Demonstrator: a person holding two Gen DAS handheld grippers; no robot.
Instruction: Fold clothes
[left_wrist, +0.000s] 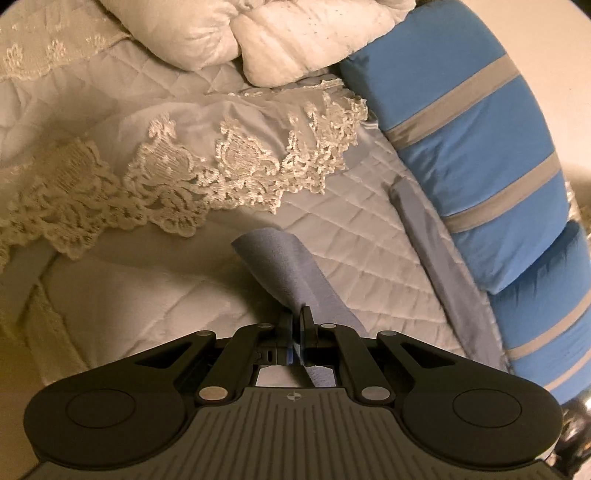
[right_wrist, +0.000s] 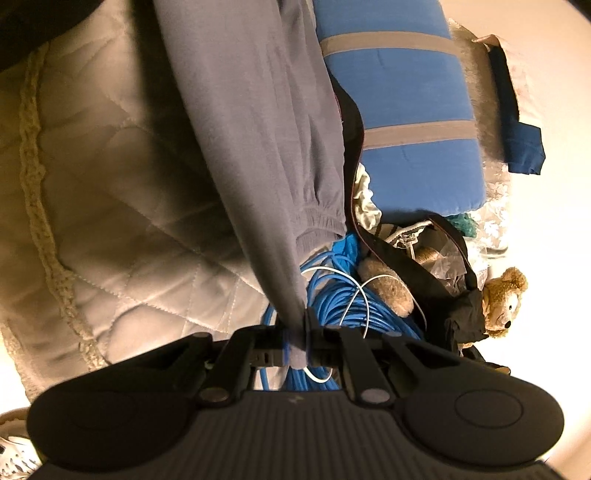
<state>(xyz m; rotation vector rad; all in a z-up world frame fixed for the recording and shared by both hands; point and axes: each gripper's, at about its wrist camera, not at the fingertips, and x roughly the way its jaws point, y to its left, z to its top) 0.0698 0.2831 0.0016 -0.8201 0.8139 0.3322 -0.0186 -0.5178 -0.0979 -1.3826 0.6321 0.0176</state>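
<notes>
Left gripper (left_wrist: 296, 325) jaws pinch the grey-blue garment (left_wrist: 273, 258) at lower centre, above open quilted bed (left_wrist: 369, 236). Right gripper (right_wrist: 301, 332) jaws clamp its cuffed leg (right_wrist: 258, 147), crowded by blue cable (right_wrist: 332, 295).

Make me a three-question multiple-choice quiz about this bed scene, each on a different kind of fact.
1. Where is the small brown teddy bear?
A. on the pillows
B. beside the bed among clutter
C. in the tongs

2. What colour is the coiled cable?
A. blue
B. red
C. green

3. What are the right tongs doing?
A. hanging open
B. gripping a cable
C. shut on the grey-blue soft garment

Answers: B, it sits by a dark bag past the bed's edge; A, its loops are bright blue; C, cloth is pinched between the fingers.
</notes>
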